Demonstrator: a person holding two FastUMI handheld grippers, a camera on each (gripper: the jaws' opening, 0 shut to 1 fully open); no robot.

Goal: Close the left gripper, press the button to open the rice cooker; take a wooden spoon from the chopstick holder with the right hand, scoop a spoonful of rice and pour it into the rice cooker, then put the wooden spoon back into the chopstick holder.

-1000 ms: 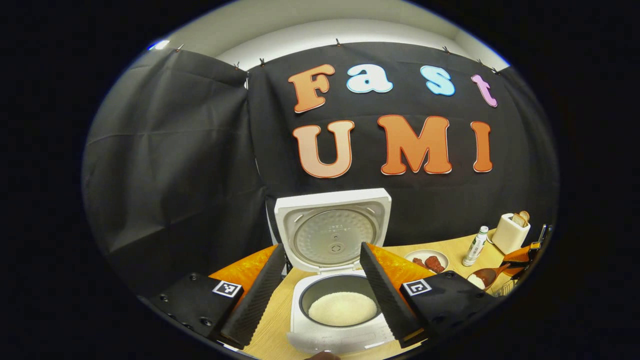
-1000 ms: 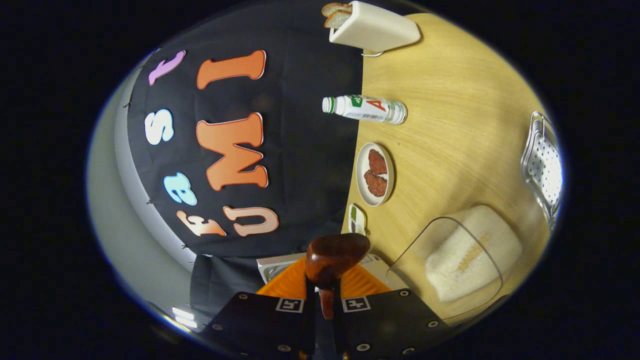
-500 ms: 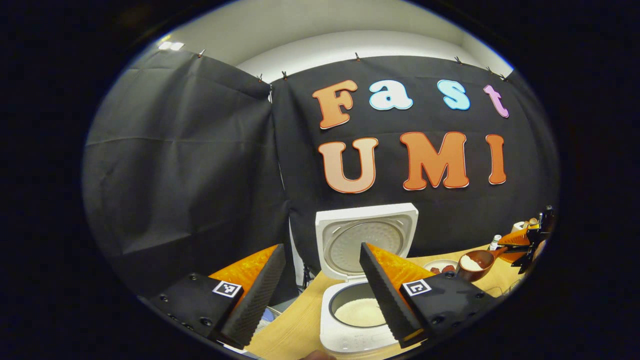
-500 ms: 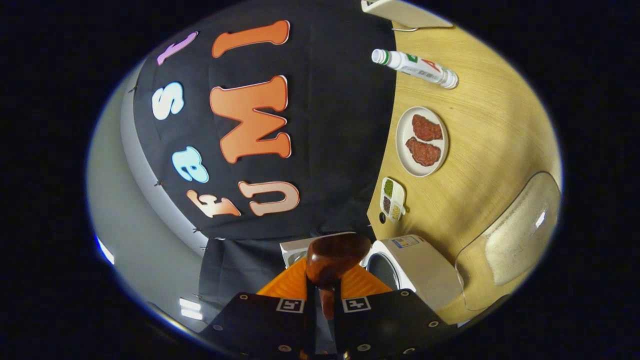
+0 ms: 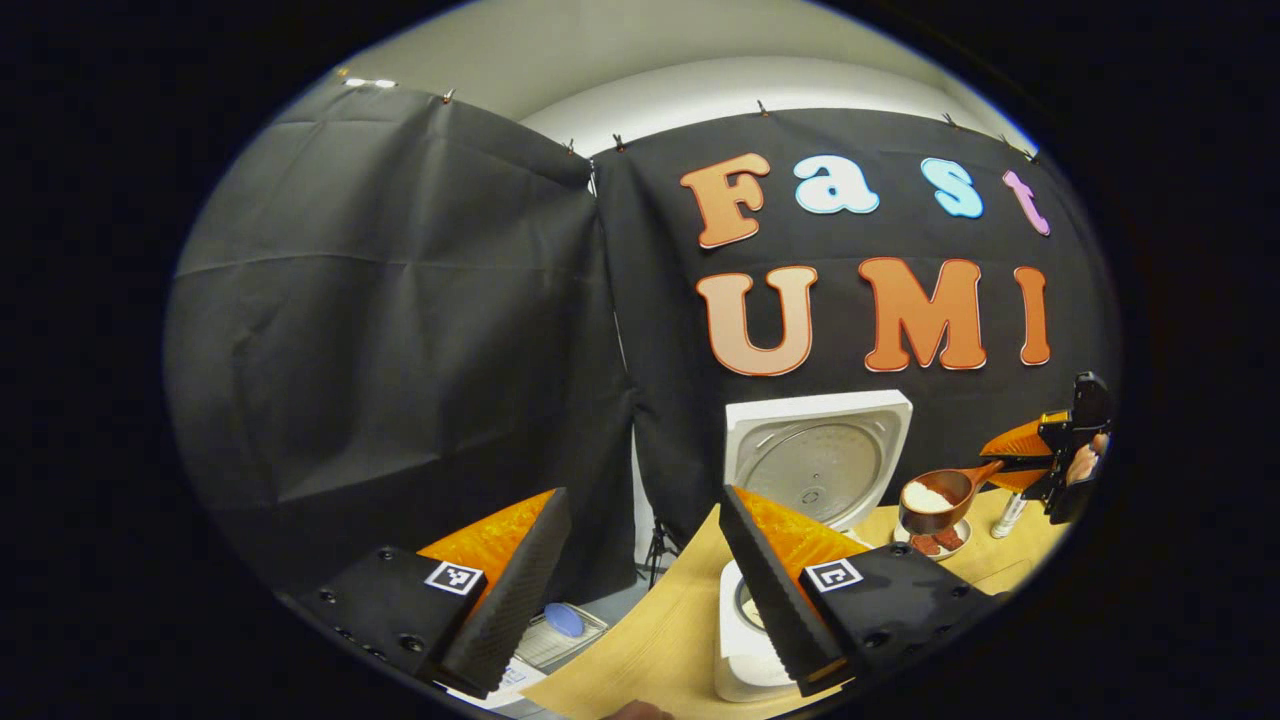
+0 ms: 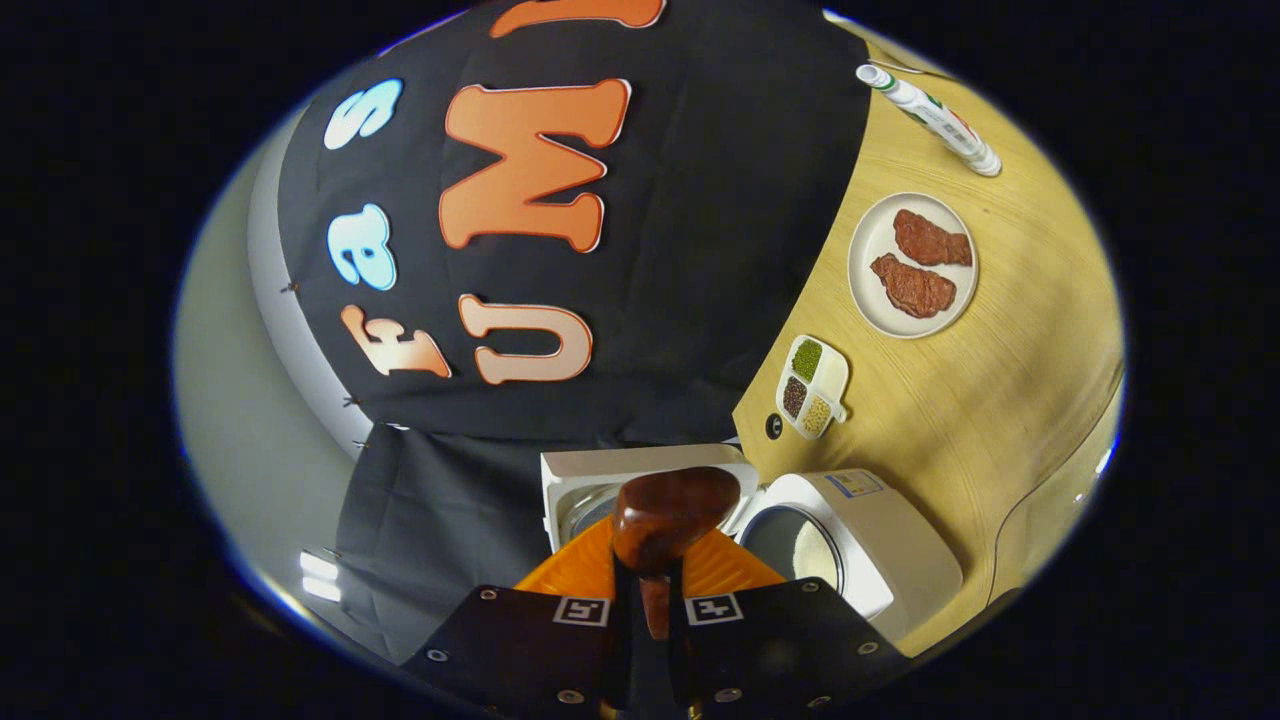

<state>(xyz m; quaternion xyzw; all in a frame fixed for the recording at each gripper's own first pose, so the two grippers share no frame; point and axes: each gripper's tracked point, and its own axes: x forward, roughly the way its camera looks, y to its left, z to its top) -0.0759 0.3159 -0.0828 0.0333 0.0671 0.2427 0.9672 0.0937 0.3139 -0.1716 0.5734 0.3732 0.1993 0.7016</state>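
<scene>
Rice cooker [image 6: 850, 545] pot mouth open from above, raised lid [image 6: 640, 475] blocks its 9 o'clock side. Bare table [image 6: 980, 400] at 1 o'clock before seasoning tray [image 6: 812, 386], plate [image 6: 912, 265].

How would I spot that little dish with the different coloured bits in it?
Find the open rice cooker at the table's back edge. Between it and the round plate of red meat lies a small white divided dish. Its three compartments of green, dark and pale grains set it apart.
</scene>
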